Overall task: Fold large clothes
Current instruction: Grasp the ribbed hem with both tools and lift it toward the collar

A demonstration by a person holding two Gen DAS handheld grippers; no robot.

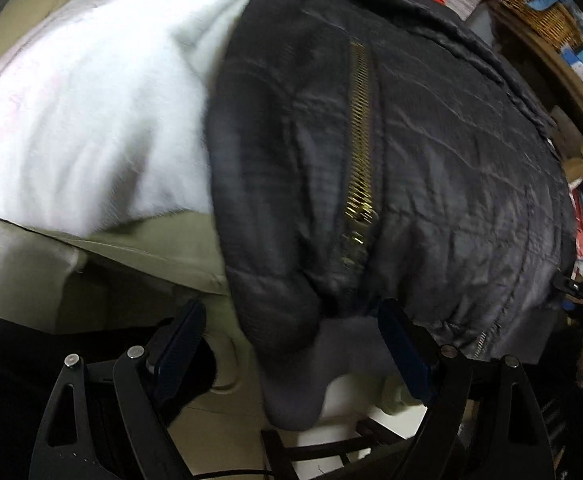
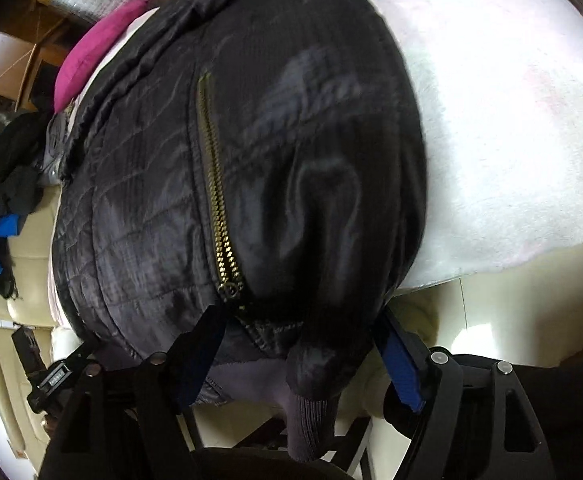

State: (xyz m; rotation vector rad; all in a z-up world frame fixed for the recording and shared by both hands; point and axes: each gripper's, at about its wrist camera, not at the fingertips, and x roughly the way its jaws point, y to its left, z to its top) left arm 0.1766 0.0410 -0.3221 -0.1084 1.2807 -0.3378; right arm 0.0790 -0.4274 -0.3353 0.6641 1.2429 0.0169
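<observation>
- Left wrist view: the left claw (image 1: 291,344) stands wide, gripping nothing. The black quilted jacket (image 1: 411,152) lies on a white blanket (image 1: 91,112), its hem and grey ribbed cuff (image 1: 291,392) hanging over the near edge between the fingers. A wicker basket (image 1: 539,12) shows only here.
- Right wrist view: the right claw (image 2: 303,344) is wide too, straddling the hanging cuff. The brass zipper (image 2: 217,208) runs toward it. A magenta cushion (image 2: 91,64) appears only here.
</observation>
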